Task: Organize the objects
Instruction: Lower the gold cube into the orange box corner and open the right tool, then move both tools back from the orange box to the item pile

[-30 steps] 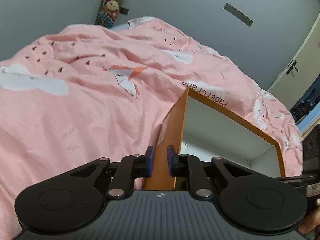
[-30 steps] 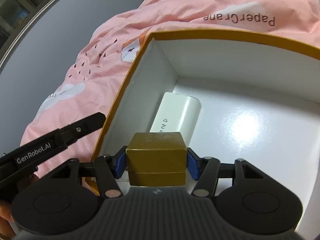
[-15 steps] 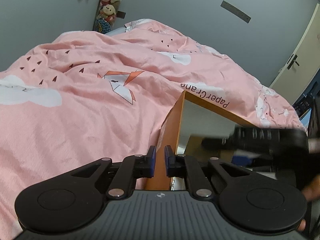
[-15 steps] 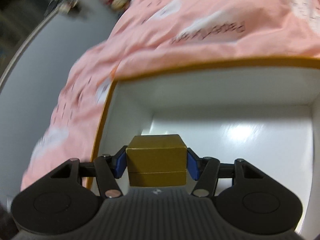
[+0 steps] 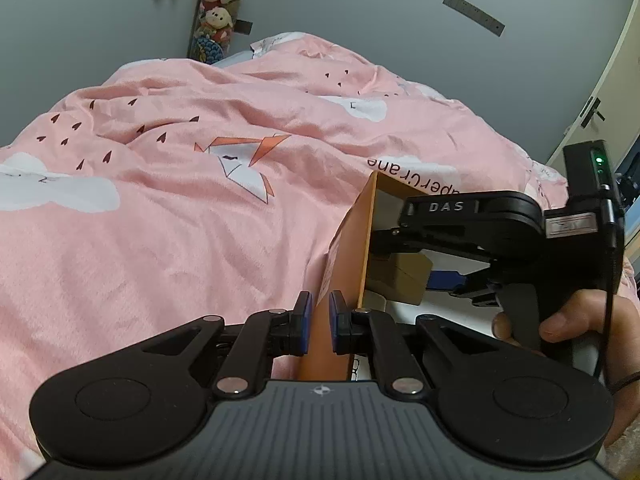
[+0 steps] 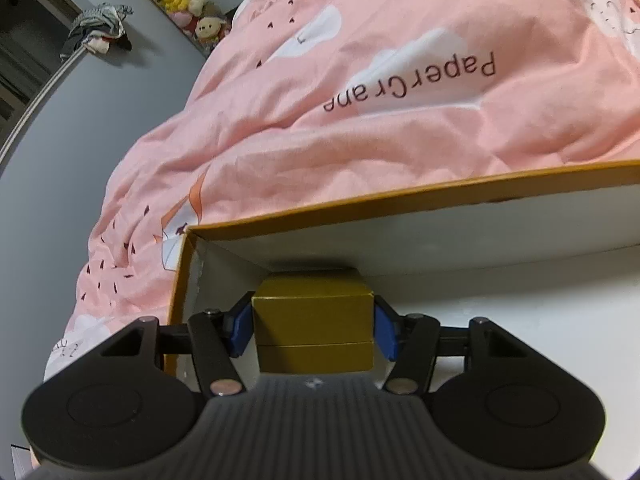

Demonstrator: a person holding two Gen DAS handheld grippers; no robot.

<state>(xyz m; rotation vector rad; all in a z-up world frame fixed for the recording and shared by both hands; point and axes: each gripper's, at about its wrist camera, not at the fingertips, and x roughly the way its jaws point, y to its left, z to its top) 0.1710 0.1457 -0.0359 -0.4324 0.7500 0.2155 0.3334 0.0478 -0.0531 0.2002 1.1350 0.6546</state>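
In the left wrist view, a pink duvet (image 5: 168,216) printed with white clouds, small dark hearts and an origami crane fills the frame from nine o'clock across to one o'clock, with a column of plush toys (image 5: 218,4) hanging on the grey wall at twelve o'clock. At the lower centre the left gripper (image 5: 319,322) has its two blue pads pinched onto the orange side wall of an open cardboard box (image 5: 346,256), one pad outside the wall and one inside, the wall standing upright between them. Toward three o'clock the right gripper (image 5: 404,276), black and marked "DAS", reaches into the box from the right, a hand (image 5: 576,328) wrapped around its handle at four o'clock; a small gold box (image 5: 400,276) sits between its fingers, just inside the orange wall. In the right wrist view, the duvet (image 6: 360,92) covers the upper frame from nine to three o'clock, its "Paper Crane" lettering at one o'clock. The cardboard box's orange rim (image 6: 400,196) runs across the middle, its white interior below. At six o'clock the right gripper (image 6: 314,330) clamps the gold box (image 6: 314,320) by its two sides, the blue pads pressed against it, low in the box's left rear corner; whether it touches the floor cannot be told.
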